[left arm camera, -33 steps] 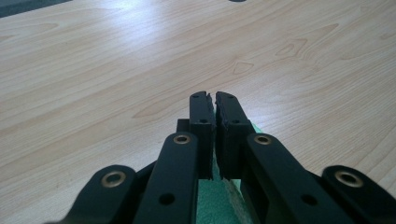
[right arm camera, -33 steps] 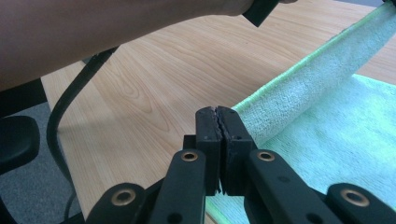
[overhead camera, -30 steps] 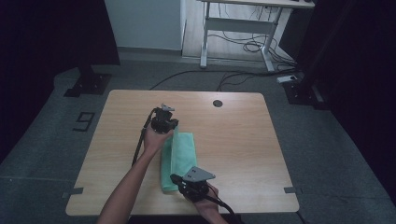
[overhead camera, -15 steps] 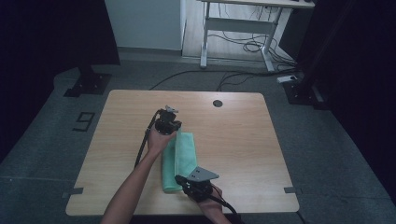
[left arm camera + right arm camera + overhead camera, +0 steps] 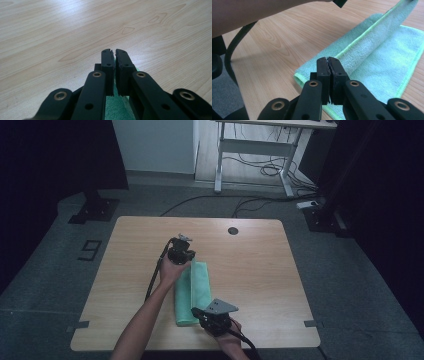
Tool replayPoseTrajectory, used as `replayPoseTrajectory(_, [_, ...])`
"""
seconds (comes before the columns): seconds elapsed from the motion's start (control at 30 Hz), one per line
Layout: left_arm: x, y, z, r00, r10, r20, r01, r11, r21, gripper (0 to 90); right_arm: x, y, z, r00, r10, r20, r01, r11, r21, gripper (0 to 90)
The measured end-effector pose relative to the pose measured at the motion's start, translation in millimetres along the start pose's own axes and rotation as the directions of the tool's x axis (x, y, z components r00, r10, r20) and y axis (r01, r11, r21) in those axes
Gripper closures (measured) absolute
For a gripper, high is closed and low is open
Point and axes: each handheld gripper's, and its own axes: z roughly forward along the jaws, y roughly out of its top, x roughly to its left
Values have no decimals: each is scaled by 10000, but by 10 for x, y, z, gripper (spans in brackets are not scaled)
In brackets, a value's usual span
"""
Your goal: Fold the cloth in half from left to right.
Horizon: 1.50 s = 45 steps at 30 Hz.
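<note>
Both claws — left (image 5: 186,256), right (image 5: 328,65) — pinch the green towel's (image 5: 194,292) lifted edge; the fold across the tabletop (image 5: 260,270) is half done.

My high view looks steeply down on the table (image 5: 250,270); both tong cameras skim it closely, sharing the towel (image 5: 372,57).

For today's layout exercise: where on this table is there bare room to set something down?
Bare wood lies right of the green towel out to the table edge, and along the far side by the round hole. Crowded: the towel strip, with left tongs and right tongs at its ends.
</note>
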Motion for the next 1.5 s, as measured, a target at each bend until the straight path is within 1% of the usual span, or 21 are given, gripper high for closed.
replayPoseTrajectory(0.17, [-3,-13,58,10000,0,-17,0,9999,108,855,-35,-27,-2,9999,99,50,-99,9999,67,874])
replayPoseTrajectory(0.57, [-11,-18,196,9999,-172,-10,172,9994,292,852,-115,-74,-23,9994,268,227,-272,9995,178,873])
replayPoseTrajectory(0.77, [-33,-23,223,10000,-90,34,89,9994,336,851,-135,-106,-20,9991,326,264,-334,9990,286,873])
replayPoseTrajectory(1.03, [-61,-26,239,10000,36,59,-38,9996,269,851,-157,-148,-5,9987,367,359,-383,9983,436,872])
replayPoseTrajectory(1.27, [-78,-33,299,9999,-66,105,63,9997,256,850,-201,-187,17,9980,508,368,-529,9968,598,872])
replayPoseTrajectory(1.5, [-125,-38,376,9999,-19,132,15,9994,348,847,-232,-229,25,9975,529,460,-562,9956,754,872])
